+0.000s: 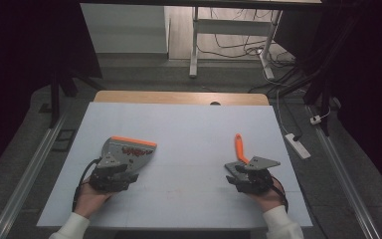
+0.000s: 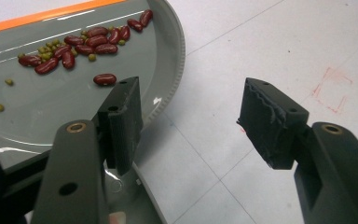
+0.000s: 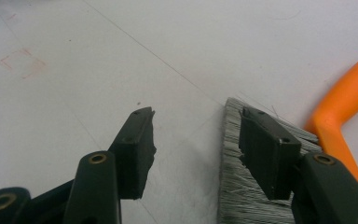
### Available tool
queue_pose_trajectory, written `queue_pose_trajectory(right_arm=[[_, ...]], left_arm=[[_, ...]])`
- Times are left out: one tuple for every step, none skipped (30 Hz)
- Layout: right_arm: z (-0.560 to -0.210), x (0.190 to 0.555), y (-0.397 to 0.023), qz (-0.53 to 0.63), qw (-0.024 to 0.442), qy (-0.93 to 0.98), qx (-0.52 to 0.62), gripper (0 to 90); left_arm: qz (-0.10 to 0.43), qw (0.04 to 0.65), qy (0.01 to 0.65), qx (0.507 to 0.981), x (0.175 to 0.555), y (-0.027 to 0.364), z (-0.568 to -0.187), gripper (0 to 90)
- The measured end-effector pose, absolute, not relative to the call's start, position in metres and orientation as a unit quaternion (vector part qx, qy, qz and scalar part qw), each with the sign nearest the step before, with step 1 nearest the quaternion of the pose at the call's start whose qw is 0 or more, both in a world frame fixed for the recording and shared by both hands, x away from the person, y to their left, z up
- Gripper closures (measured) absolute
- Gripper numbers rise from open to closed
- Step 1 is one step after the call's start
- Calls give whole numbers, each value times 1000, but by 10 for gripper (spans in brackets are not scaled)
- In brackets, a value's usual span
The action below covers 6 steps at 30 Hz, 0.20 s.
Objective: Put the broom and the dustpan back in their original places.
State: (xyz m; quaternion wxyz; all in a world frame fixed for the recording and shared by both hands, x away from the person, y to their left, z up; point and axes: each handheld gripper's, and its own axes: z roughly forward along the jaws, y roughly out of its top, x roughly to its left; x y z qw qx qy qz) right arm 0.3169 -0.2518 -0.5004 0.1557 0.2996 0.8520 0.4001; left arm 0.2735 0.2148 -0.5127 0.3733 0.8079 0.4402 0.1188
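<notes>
Dustpan (image 2: 74,88), grey with orange edge, on desk (image 1: 189,129) at left, holds loose kidney beans (image 2: 81,44); light, stiff plastic, spills if tilted.

Left gripper (image 2: 191,121) jaws open beside rim.

Right gripper (image 3: 196,144) jaws open, empty, at brush (image 3: 335,121); soft bristles, so probably grip rigid orange handle.

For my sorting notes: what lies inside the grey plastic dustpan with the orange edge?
Dark red kidney beans and small green beans lie in the grey plastic dustpan. The left gripper's jaw covers its near part.

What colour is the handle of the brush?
Orange; the brush handle shows best in the right gripper view.
</notes>
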Motion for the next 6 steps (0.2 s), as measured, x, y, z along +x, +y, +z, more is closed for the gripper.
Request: queue_pose_trajectory(right_arm=[[-500, 317, -252, 400, 157, 852, 298, 450], [-500, 317, -252, 400, 157, 852, 299, 450], [-500, 316, -253, 401, 158, 851, 300, 450], [-500, 316, -253, 402, 158, 850, 301, 450], [-500, 316, -254, 403, 160, 849, 301, 450], [-500, 316, -254, 403, 161, 849, 301, 450]], left_arm=[[118, 372, 439, 809, 273, 214, -513, 396], [118, 371, 439, 810, 273, 214, -513, 395], [118, 371, 439, 810, 273, 214, -513, 395], [119, 371, 439, 810, 273, 214, -513, 394], [118, 371, 439, 810, 274, 214, -513, 394], [117, 372, 439, 810, 274, 214, -514, 393]])
